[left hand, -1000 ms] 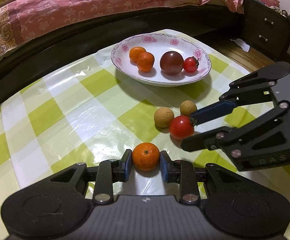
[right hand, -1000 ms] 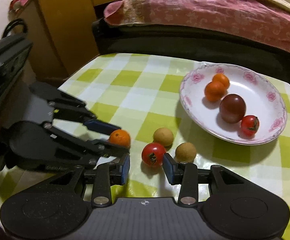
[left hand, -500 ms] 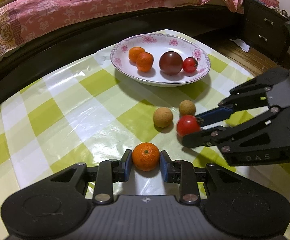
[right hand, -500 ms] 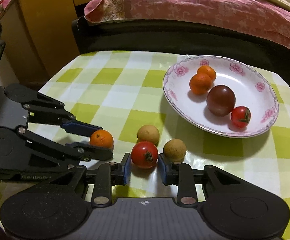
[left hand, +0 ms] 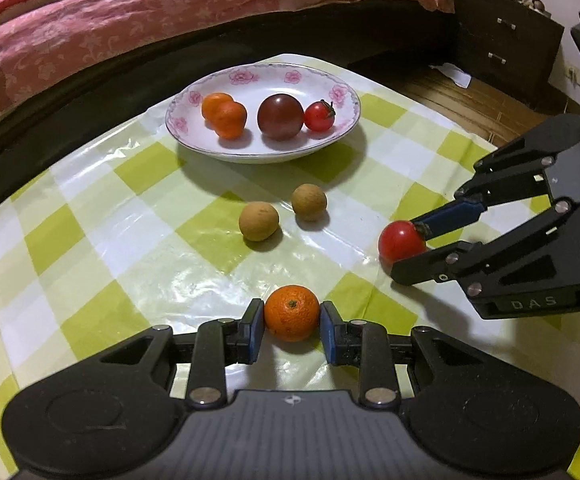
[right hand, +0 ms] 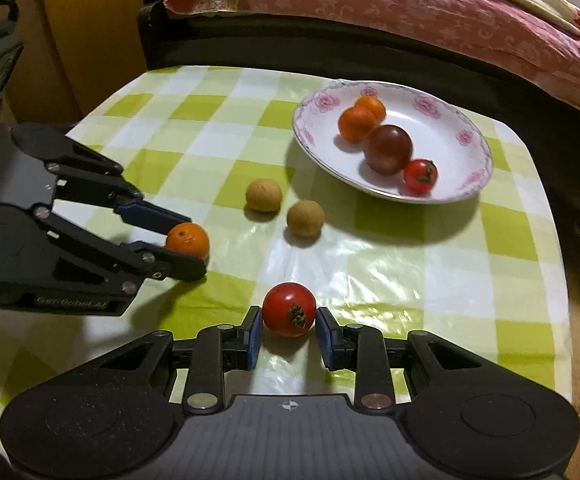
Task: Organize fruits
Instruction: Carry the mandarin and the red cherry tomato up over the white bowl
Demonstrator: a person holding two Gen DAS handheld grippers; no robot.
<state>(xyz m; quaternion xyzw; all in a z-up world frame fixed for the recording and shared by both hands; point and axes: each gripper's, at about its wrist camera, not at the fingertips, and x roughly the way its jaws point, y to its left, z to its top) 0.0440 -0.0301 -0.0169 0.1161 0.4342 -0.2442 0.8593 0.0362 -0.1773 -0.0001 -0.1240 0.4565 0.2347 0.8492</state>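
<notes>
My left gripper [left hand: 292, 326] is shut on a small orange [left hand: 292, 312], just above the checked tablecloth; it also shows in the right wrist view [right hand: 187, 239]. My right gripper [right hand: 288, 330] is shut on a red tomato [right hand: 288, 309], seen in the left wrist view [left hand: 401, 241] too, lifted off the cloth. A white flowered plate [left hand: 346, 92] at the far side holds two oranges [left hand: 225, 114], a dark tomato [left hand: 280, 117] and a small red tomato [left hand: 319, 117]. Two tan round fruits [left hand: 258, 221] [left hand: 309, 201] lie on the cloth between plate and grippers.
The table with green checked cloth [left hand: 89, 208] stands against a dark bed frame with a pink quilt [left hand: 129, 8]. A dark drawer cabinet [left hand: 506, 44] is at the right, a wooden cabinet [right hand: 77, 32] at the left. The table edge [right hand: 558, 240] drops off at the right.
My right gripper has closed on the red tomato and pulled it back and up, away from the two tan fruits. My left gripper keeps hold of the orange and has risen slightly.
</notes>
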